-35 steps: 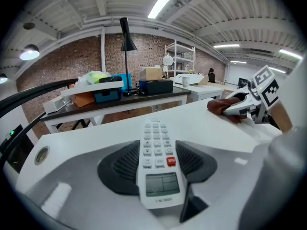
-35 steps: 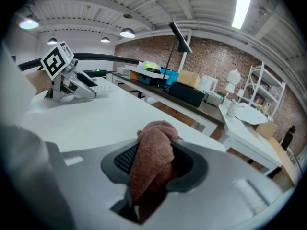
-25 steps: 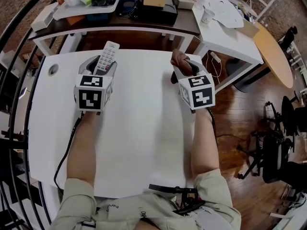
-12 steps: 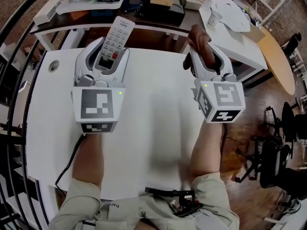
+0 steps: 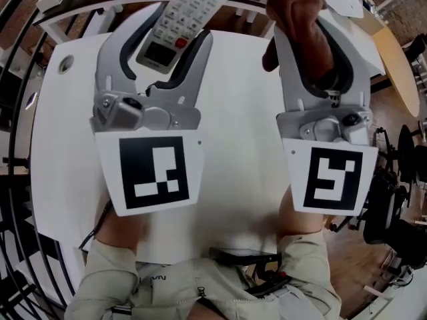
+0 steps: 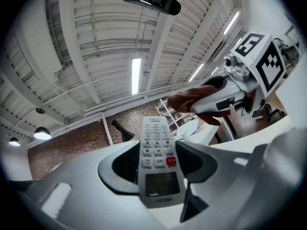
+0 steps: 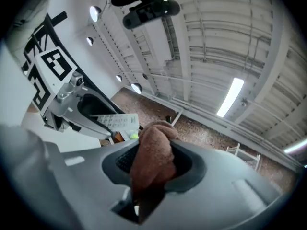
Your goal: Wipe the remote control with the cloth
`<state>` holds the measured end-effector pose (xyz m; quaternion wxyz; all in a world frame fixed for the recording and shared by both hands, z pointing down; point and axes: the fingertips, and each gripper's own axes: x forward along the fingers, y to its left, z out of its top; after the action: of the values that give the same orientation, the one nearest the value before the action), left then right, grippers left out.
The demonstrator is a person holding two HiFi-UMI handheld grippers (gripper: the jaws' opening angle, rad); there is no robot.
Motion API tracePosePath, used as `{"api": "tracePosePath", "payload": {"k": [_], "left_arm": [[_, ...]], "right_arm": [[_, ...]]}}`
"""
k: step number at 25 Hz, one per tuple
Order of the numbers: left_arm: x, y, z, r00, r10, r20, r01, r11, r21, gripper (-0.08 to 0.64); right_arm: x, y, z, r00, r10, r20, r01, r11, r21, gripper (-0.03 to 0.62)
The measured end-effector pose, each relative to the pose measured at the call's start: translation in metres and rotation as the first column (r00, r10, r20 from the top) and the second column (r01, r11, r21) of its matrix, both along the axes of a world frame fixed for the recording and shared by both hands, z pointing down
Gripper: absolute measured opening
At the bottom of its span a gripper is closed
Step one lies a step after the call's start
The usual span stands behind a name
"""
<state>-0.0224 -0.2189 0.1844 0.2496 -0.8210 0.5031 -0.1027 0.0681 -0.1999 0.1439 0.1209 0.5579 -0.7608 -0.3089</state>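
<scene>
My left gripper [image 5: 162, 44] is shut on a white remote control [image 5: 190, 9], held by its lower end with the buttons and small screen facing up. It is raised well above the white table [image 5: 233, 119]. In the left gripper view the remote [image 6: 155, 159] sticks out forward between the jaws. My right gripper [image 5: 315, 35] is shut on a bunched brown cloth [image 5: 297, 9], also lifted high. In the right gripper view the cloth [image 7: 151, 157] fills the gap between the jaws, and the remote [image 7: 116, 121] shows to the left. The two grippers are side by side, apart.
A round grommet hole [image 5: 65, 63] sits near the table's far left corner. A black railing [image 5: 13, 112] curves along the left. A round wooden table [image 5: 395, 52] and a black office chair [image 5: 400, 212] stand on the wooden floor at the right.
Both grippers have risen from just above the table toward the head camera, carrying the remote and the cloth. They now fill the upper half of the head view.
</scene>
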Motion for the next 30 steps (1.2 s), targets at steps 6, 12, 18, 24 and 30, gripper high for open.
{"api": "tracePosePath", "payload": {"k": [6,12,18,24,30], "left_arm": [[0.007,0.004,0.004,0.998,0.051,0.034,-0.052,0.998,0.043,0.242],[0.014,0.004,0.008,0.995,0.093,0.037,-0.094,0.995,0.029,0.242],[0.027,0.009,0.018,0.983,0.176,-0.061,-0.178,0.984,-0.031,0.242],[0.020,0.007,0.026,0.984,0.139,-0.113,-0.144,0.989,-0.035,0.242],[0.011,-0.001,0.056,0.984,0.103,-0.143,-0.111,0.992,-0.052,0.242]], "right_arm": [[-0.023,0.006,0.005,0.993,0.003,-0.116,0.001,1.000,0.031,0.122],[-0.032,0.003,0.021,0.976,-0.006,-0.216,0.003,1.000,-0.016,0.122],[-0.036,0.011,0.043,0.963,-0.069,-0.259,0.054,0.997,-0.063,0.123],[-0.052,0.020,0.068,0.932,-0.178,-0.315,0.132,0.978,-0.161,0.123],[-0.066,0.026,0.089,0.889,-0.259,-0.378,0.178,0.955,-0.237,0.123]]}}
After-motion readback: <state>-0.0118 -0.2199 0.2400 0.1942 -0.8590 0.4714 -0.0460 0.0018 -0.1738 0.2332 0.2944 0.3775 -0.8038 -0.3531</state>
